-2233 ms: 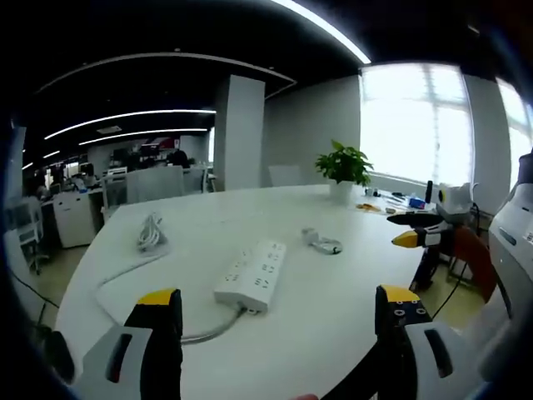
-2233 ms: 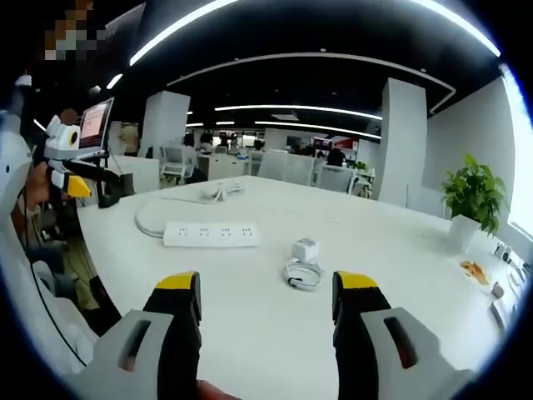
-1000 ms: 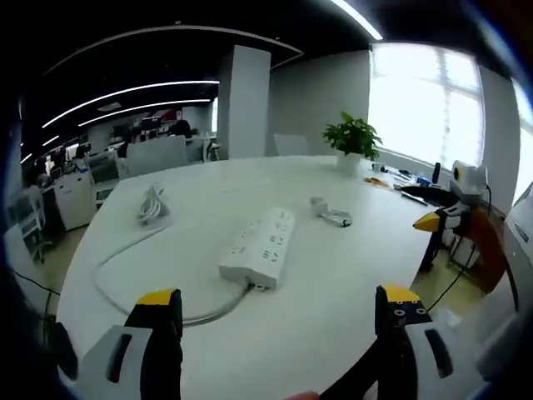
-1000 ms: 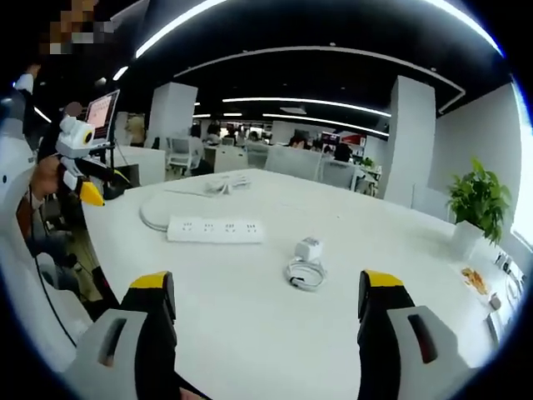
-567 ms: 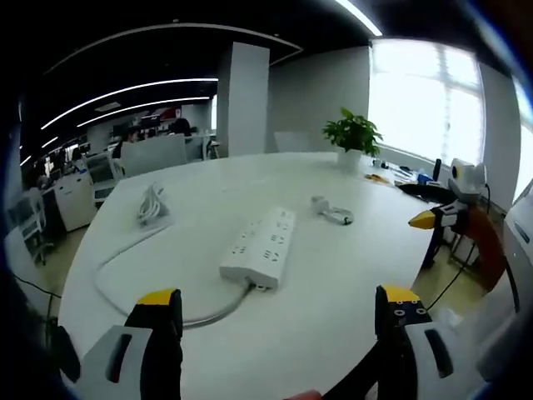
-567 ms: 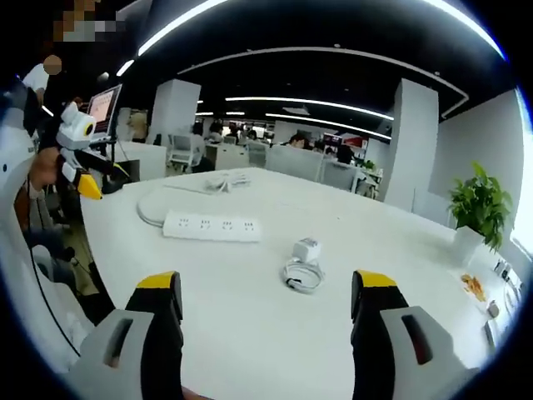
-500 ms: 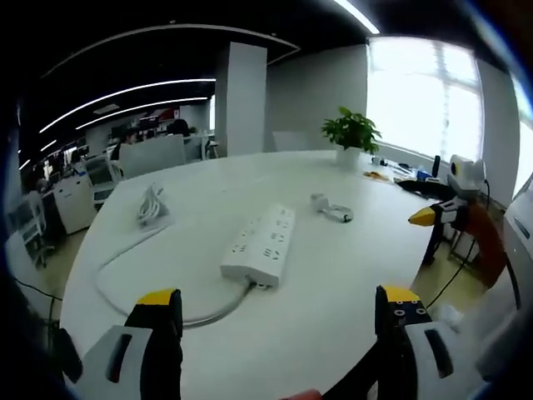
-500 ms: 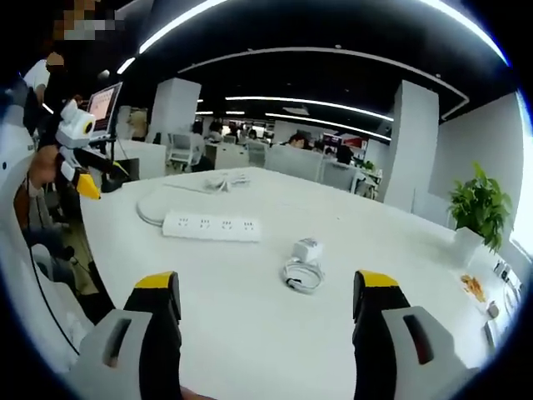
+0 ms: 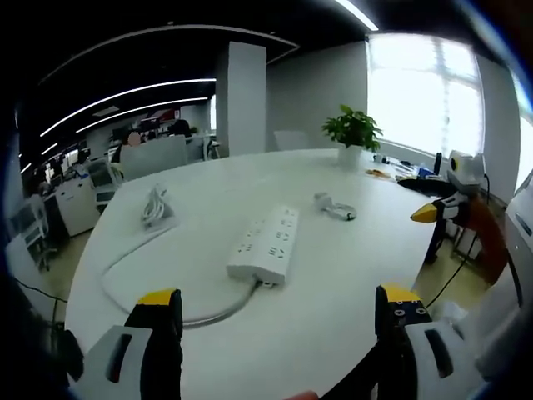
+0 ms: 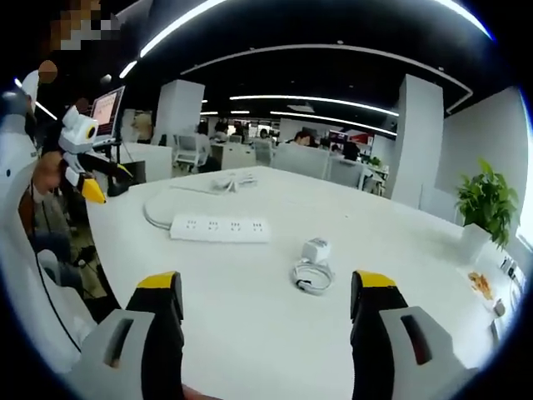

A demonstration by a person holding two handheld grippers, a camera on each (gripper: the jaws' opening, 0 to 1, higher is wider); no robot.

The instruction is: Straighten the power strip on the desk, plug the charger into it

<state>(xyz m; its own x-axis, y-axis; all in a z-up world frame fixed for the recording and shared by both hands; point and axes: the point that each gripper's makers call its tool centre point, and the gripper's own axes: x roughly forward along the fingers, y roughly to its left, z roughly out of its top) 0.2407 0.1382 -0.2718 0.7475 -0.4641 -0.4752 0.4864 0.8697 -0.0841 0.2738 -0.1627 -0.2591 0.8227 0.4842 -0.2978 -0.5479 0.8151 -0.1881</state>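
A white power strip (image 9: 266, 248) lies at an angle on the white desk (image 9: 333, 267), its grey cord (image 9: 158, 312) looping to the left. In the right gripper view the power strip (image 10: 220, 228) lies crosswise, left of centre. The white charger (image 10: 316, 250) with its coiled cable (image 10: 312, 276) sits to the right of it; in the left gripper view the charger (image 9: 333, 205) lies beyond the strip. My left gripper (image 9: 279, 304) is open above the desk's near edge, holding nothing. My right gripper (image 10: 265, 292) is open, short of the charger. The left gripper (image 10: 87, 179) enters the right gripper view from the left.
A bundled white cable (image 9: 154, 208) lies at the desk's far left. A potted plant (image 9: 351, 133) stands at the far edge near the window. The right gripper's yellow tip (image 9: 429, 212) enters the left gripper view at the right. Office desks and chairs (image 10: 291, 162) stand behind.
Both cameras have shifted slightly; the strip and charger lie as before. The right gripper's jaws stand wider apart than 2.2 s ago.
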